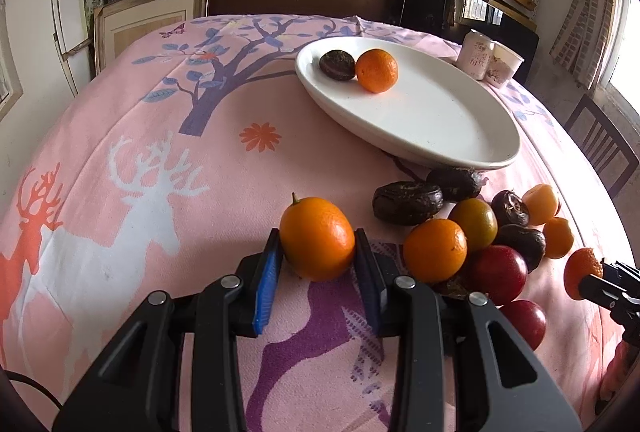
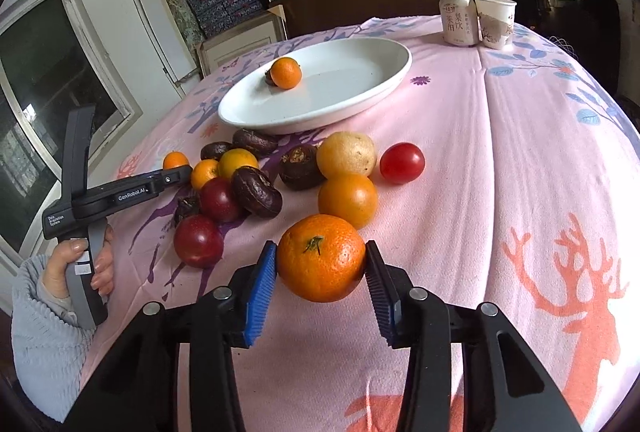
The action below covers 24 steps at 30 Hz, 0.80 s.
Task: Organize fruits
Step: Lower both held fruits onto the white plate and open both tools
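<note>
My left gripper (image 1: 318,252) is shut on a small orange kumquat (image 1: 317,238) just above the pink cloth. My right gripper (image 2: 322,264) is shut on a mandarin (image 2: 321,257) with a green stem, held above the cloth. A white oval plate (image 1: 440,112) (image 2: 360,72) holds one small orange (image 1: 376,70) (image 2: 285,72) and one dark water chestnut (image 1: 337,64). A pile of loose fruit (image 2: 280,176) lies between plate and grippers: oranges, dark chestnuts, red plums and a yellow fruit (image 2: 346,154). The left gripper also shows in the right wrist view (image 2: 176,174).
A drink can (image 2: 459,18) and a paper cup (image 2: 496,21) stand at the table's far edge. A wooden chair (image 1: 600,148) stands at the right. Shelves with boxes fill the back wall. A red tomato (image 2: 401,163) lies apart from the pile.
</note>
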Tool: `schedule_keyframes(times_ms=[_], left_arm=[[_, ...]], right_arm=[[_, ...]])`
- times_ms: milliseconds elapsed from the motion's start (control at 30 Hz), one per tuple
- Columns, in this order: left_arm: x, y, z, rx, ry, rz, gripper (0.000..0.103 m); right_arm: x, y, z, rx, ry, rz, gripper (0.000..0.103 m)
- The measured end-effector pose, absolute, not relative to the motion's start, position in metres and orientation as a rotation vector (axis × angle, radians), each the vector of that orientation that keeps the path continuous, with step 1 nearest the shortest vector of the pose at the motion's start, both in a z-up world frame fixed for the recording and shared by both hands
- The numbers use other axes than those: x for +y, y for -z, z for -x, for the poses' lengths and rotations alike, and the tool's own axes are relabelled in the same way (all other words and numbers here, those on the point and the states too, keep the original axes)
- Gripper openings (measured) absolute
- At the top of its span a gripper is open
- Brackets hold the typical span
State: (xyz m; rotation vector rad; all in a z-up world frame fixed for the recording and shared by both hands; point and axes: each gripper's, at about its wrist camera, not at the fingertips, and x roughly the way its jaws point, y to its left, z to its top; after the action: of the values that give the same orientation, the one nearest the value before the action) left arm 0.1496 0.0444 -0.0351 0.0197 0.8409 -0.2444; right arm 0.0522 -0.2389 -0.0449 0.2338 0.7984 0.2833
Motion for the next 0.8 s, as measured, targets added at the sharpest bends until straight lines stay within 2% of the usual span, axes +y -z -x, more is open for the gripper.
schedule_keyframes(times_ms=[133,333,500,733,767,800], left_arm=[[0.036,0.007,-0.154,0.789,0.285,0.033,0.035],[-0.002,-0.021,-0.189,0.743,0.307,0.026,0.035],[-0.026,-0.001,-0.216,0.785,0.315,-0.004,0.035],[-0.03,0.021,-0.238,0.833,0.3,-0.034,0.035],[-0.031,0.023,-0.24,0.833,0.297,-0.037,0.036],[-0.032,0.024,-0.24,0.823,0.295,-0.04,0.038]], right_arm=[[-0.247,0.019,-0.062,0.739,-0.315,-0.283,0.044],[-0.243,-0.042,-0.123,0.652,-0.293,-0.3,0.044],[-0.228,-0.017,-0.178,0.673,-0.254,-0.351,0.044],[-0.21,0.013,-0.208,0.765,-0.235,-0.292,0.045],[-0.209,0.016,-0.211,0.779,-0.236,-0.285,0.046],[-0.209,0.02,-0.213,0.79,-0.227,-0.283,0.055]])
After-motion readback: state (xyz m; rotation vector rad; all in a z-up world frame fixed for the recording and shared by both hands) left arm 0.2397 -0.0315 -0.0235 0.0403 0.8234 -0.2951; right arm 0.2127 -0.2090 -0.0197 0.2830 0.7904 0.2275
